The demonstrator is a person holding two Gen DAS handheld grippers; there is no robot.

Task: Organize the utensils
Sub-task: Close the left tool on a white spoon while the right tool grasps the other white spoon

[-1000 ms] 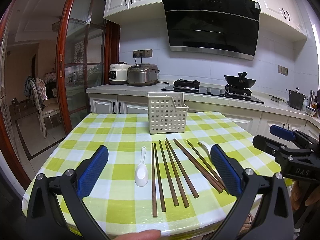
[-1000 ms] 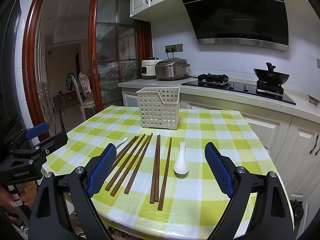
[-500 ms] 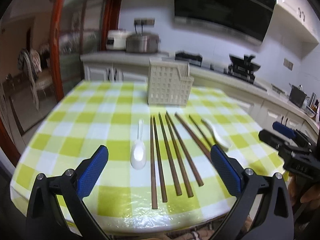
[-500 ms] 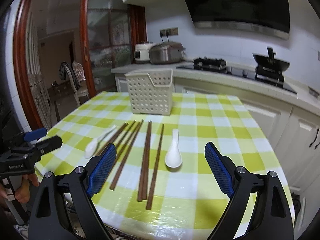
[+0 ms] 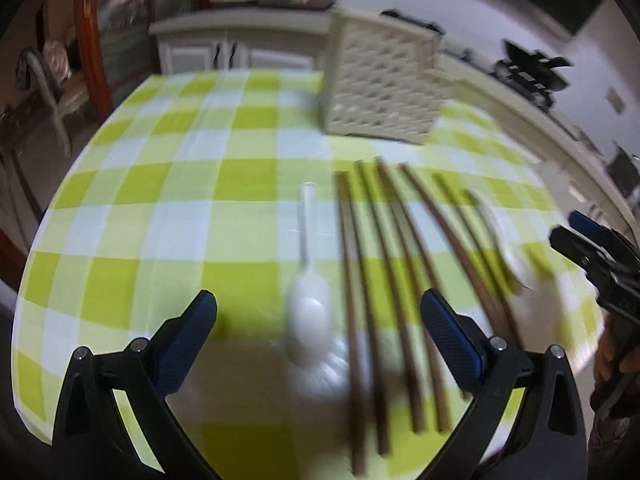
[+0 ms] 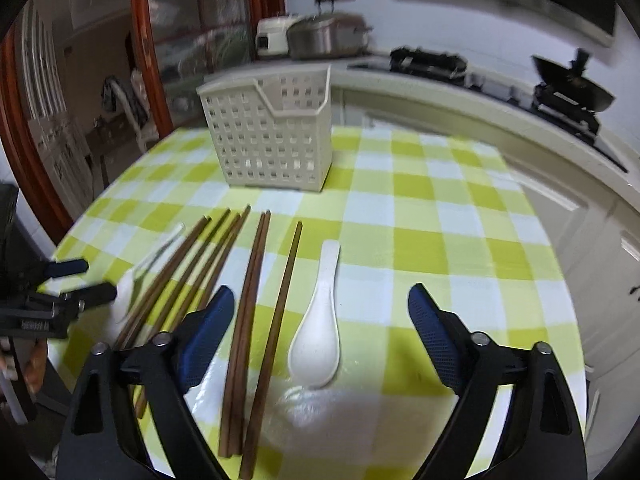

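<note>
Near the front edge of the tabletop: both tongs spread wide, nothing gripped yet.

Left tongs [image 5: 318, 314] hang apart over one white spoon [image 5: 308, 312], and right tongs [image 6: 320, 314] hang apart over the other spoon [image 6: 318, 336]; each spoon lies flat beside the brown chopsticks [image 6: 256, 304], which lie in a loose row between the two spoons, their near ends at the front edge. The basket [image 6: 272, 140] stands farther back, toward the middle of the tabletop, well apart from all of them. I judge the spoons smooth and low, so a pad may slide off the bowl or push the spoon into the chopsticks and roll them over the front edge. The left view is blurred, so a grasp aimed now could miss the spoon.
</note>
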